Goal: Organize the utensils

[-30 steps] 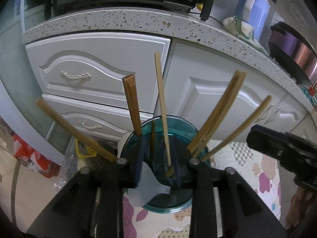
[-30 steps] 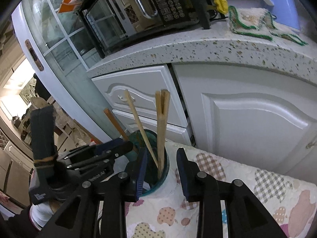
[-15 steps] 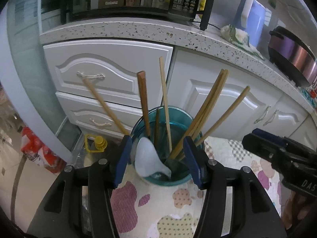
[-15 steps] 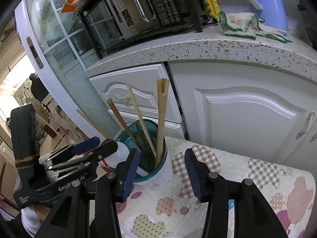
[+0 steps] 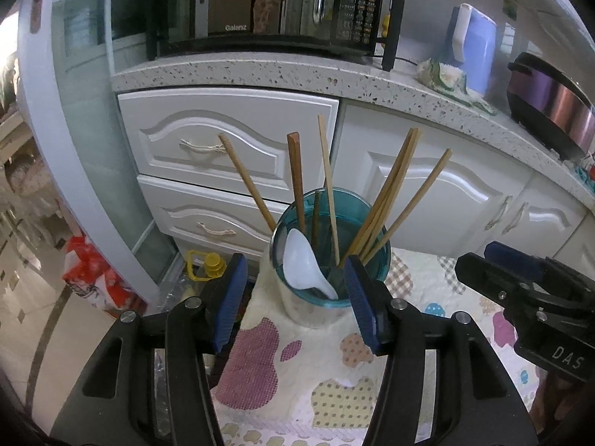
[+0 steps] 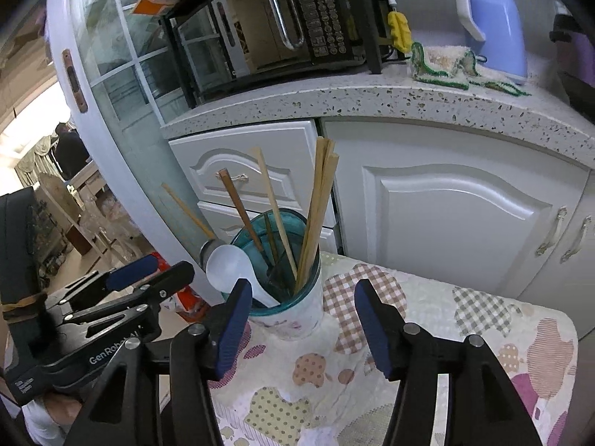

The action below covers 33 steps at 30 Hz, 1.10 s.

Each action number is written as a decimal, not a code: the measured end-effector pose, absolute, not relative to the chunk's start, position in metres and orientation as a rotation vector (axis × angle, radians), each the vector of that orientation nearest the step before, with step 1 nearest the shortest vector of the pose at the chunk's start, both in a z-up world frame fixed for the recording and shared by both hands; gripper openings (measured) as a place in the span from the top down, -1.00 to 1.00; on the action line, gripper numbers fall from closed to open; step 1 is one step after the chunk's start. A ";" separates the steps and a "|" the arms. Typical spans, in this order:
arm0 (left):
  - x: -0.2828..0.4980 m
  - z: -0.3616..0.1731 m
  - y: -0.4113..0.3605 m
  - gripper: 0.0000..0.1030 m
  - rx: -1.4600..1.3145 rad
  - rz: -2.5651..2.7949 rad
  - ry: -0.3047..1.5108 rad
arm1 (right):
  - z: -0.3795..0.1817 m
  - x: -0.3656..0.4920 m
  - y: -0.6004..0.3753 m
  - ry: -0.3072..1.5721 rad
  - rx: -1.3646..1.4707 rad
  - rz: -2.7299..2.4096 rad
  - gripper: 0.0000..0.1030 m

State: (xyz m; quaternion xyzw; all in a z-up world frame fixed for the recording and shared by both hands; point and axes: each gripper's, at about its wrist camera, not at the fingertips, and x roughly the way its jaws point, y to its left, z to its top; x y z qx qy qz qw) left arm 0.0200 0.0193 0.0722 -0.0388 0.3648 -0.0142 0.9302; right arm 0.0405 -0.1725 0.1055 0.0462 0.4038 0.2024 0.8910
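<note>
A teal-rimmed cup [image 5: 308, 312] [image 6: 293, 316] stands on the cloth-covered table [image 5: 297, 371] [image 6: 446, 316]. Several wooden chopsticks [image 5: 386, 193] [image 6: 319, 193] fan out of it, and a white spoon [image 5: 301, 256] [image 6: 227, 264] leans over its left rim. My left gripper [image 5: 295, 278] [image 6: 169, 267] hovers just short of the cup, open and holding nothing. My right gripper [image 6: 303, 297] [image 5: 476, 260] is on the cup's right. Its jaws are opening and nothing is between them. Neither gripper touches the cup.
White cabinet drawers [image 5: 223, 148] and doors [image 6: 465, 215] stand right behind the table. The speckled counter [image 5: 260, 70] carries a microwave [image 6: 282, 18], a blue kettle [image 5: 472, 52] and a cooker [image 5: 550, 111]. A yellow-capped bottle [image 5: 208, 264] and a red bag [image 5: 89, 271] lie on the floor at left.
Both grippers have drawn back from the cup and widened their jaws. The cup with its chopsticks and spoon now sits farther ahead, free of the fingers.
</note>
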 end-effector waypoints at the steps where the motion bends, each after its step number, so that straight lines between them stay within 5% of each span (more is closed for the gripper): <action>1: 0.017 0.073 0.020 -0.04 -0.080 -0.027 0.743 | 0.107 0.038 -0.172 0.835 0.091 0.416 -0.07; 33: -0.030 0.094 0.009 -0.04 -0.036 0.014 0.635 | 0.128 0.005 -0.177 0.777 0.065 0.368 -0.26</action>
